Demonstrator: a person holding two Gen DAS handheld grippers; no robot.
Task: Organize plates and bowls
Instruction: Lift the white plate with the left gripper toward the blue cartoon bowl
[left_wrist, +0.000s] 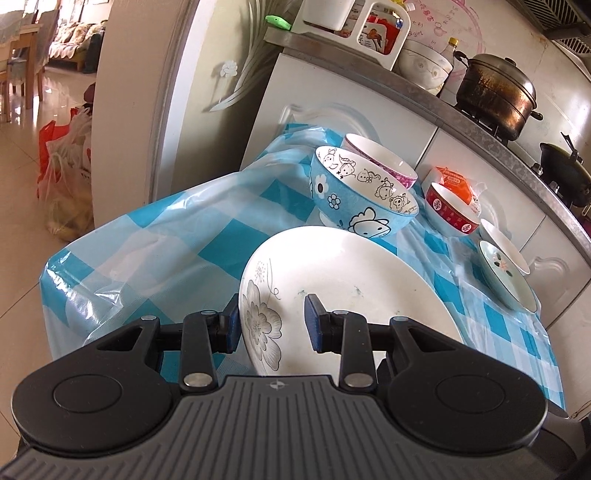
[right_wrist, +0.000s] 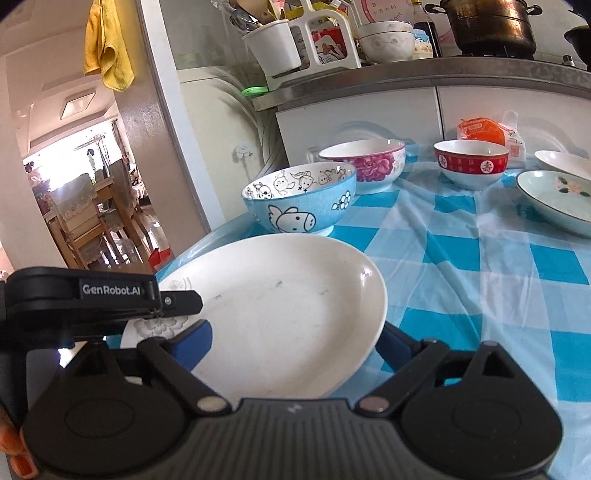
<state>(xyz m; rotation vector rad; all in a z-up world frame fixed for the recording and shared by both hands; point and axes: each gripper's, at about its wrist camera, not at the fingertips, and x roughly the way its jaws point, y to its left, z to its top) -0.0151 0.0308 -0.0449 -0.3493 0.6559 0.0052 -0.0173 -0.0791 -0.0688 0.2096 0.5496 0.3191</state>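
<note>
Left gripper (left_wrist: 273, 325): clamped on white plate (left_wrist: 343, 273) rim | right gripper (right_wrist: 295, 343): apart, straddling plate

"GenRobot.AI" — white lettering on left claw (right_wrist: 177, 301)

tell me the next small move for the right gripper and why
Probably draw the right gripper back off the plate: its jaws stand open around the near edge, pressing nothing, while the left gripper is clamped on the flowered rim and can likely carry it.
</note>
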